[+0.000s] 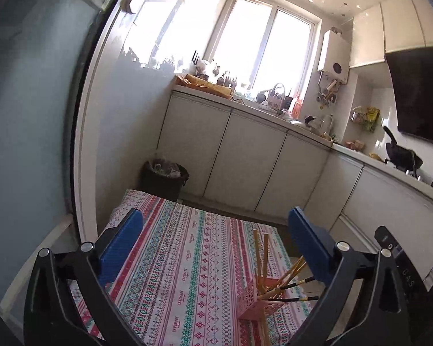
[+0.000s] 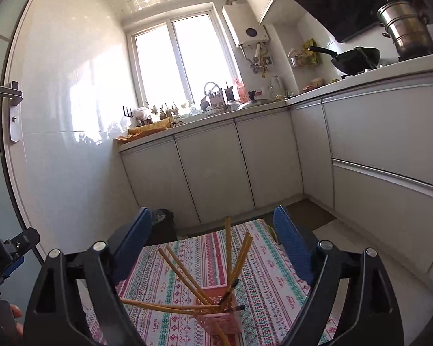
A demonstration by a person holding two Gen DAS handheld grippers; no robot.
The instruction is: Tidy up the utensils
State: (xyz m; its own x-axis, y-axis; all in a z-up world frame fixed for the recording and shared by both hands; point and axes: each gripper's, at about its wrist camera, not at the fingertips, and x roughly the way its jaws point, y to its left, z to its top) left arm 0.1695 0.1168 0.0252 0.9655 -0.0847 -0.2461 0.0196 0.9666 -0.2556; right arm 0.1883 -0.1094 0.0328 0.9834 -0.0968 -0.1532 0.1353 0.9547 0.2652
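Standing upright on the patterned tabletop (image 2: 262,262), near its front edge: pink lattice-sided holder (image 2: 220,315), square and open-topped. Fanning out of it at loose angles: yellow-brown chopsticks (image 2: 228,248) with dark ends (some leaning steeply, two lying almost level across the rim).

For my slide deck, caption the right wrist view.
Open right claw above chopsticks fanned in a pink holder on a patterned tablecloth.
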